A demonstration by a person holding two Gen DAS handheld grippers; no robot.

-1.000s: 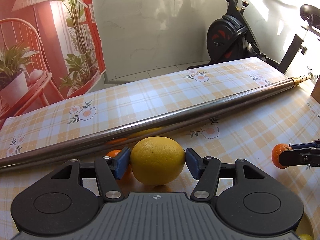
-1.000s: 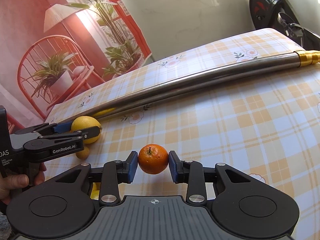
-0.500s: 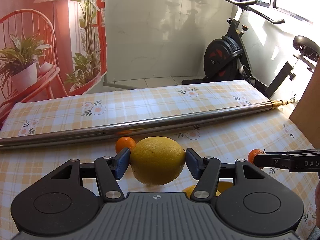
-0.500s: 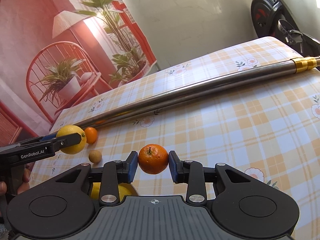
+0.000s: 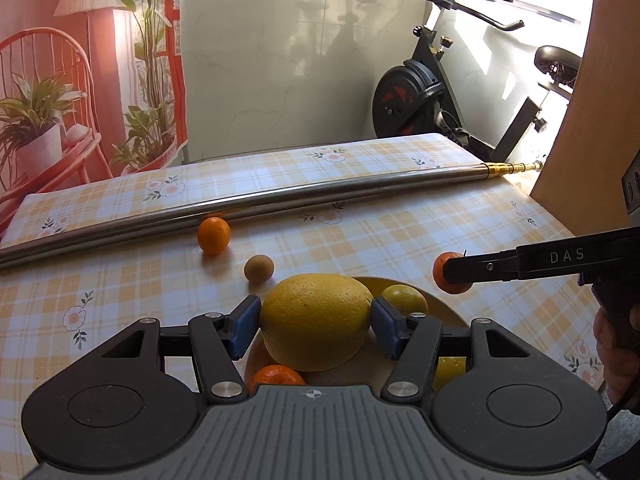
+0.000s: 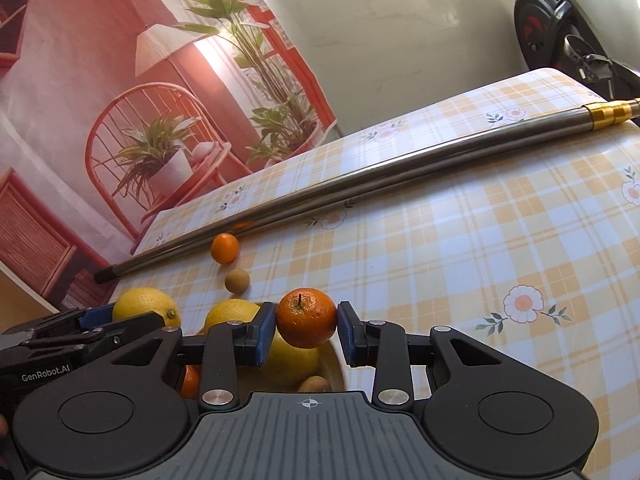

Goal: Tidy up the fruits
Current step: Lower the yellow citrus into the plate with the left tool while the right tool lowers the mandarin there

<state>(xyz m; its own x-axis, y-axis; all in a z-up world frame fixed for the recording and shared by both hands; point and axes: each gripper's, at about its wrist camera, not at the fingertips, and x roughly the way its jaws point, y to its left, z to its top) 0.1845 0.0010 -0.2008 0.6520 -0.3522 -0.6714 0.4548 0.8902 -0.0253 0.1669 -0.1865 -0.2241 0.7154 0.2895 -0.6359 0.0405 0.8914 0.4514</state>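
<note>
Through my left wrist camera, my left gripper stands about half open, its blue pads pressed on both sides of a big yellow citrus, which I hold above a pale bowl. In the bowl lie a small orange fruit and a smaller yellow fruit. On the checked tablecloth beyond sit a loose orange and a small brown fruit, near a long metal pole. At the right my right gripper comes in side-on, gripping a mandarin.

Through my right wrist camera, my right gripper is nearly closed, its pads clamped on that mandarin, stem up, over the bowl's rim. At the left my left gripper carries the yellow citrus. The loose orange and brown fruit rest on the cloth just in front of the pole.
</note>
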